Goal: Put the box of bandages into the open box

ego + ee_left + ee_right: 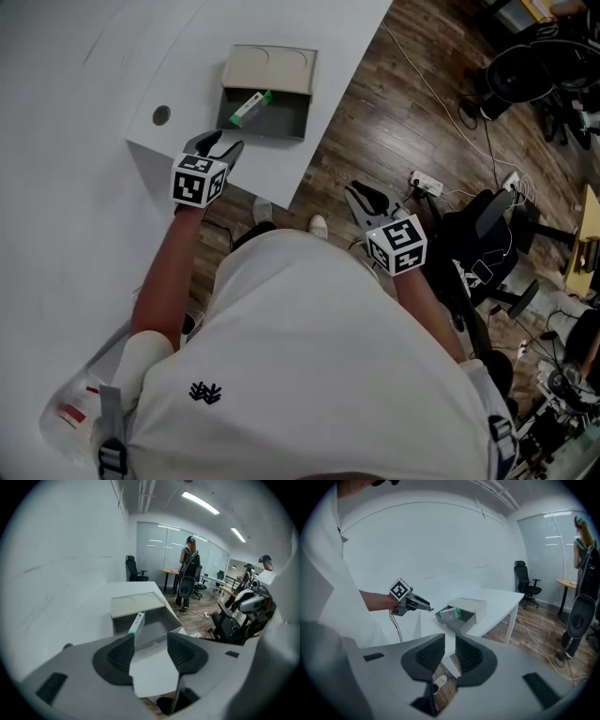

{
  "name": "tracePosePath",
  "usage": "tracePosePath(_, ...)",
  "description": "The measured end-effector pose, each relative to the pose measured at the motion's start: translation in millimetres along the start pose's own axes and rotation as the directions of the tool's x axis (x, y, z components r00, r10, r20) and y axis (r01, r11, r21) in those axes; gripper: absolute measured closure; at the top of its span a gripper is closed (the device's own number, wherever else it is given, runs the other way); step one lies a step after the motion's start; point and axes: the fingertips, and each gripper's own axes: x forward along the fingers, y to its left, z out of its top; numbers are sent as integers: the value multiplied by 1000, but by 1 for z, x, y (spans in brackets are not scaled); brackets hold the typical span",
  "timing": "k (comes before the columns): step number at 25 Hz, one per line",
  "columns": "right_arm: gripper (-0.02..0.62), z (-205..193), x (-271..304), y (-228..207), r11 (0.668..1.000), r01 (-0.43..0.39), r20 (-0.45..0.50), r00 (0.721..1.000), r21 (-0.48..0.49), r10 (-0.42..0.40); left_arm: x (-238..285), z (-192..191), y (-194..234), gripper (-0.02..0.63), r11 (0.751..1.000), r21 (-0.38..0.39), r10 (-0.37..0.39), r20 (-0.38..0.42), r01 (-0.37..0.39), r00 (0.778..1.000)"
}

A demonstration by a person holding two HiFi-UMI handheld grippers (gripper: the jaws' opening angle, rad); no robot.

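The open box (281,131) is a grey tray with a beige lid, standing near the corner of the white table (75,112). The bandage box (250,106), white with a green end, lies slanted inside it, also seen in the left gripper view (137,623) and the right gripper view (451,613). My left gripper (228,143) hovers just in front of the tray, jaws wide apart and empty (151,644). My right gripper (354,192) hangs off the table over the floor, jaws almost together with nothing between them (450,651).
A round cable hole (161,114) sits left of the tray. The table's edge and corner run close to the tray. Below are wood floor, a power strip (427,183) with cables and office chairs (487,225). A person (189,573) stands far back.
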Motion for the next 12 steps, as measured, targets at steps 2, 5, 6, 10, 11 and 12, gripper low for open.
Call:
tracePosePath(2, 526, -5, -3, 1, 1000, -17, -3, 1000, -9, 17, -7, 0, -10, 383, 1000, -9, 6, 13, -6, 1000)
tracePosePath(5, 528, -9, -8, 1, 999, -41, -1, 999, -21, 41, -17, 1, -26, 391, 1000, -18, 15, 34, -14, 999)
tracePosePath(6, 529, -11, -10, 1, 999, -48, 0, 999, -25, 48, -20, 1, -31, 391, 1000, -21, 18, 39, -17, 999)
tracePosePath(10, 531, -17, -14, 0, 997, -69, -4, 998, -39, 68, -28, -3, -52, 397, 999, -44, 12, 52, -10, 999)
tracePosePath(11, 531, -19, -15, 0, 997, -72, -4, 997, -42, 72, -29, -5, -58, 402, 999, -49, 6, 53, -4, 999)
tracePosePath(12, 532, -20, -17, -1, 996, -74, -4, 997, -45, 74, -31, -6, -63, 412, 999, -54, 1, 54, 2, 999)
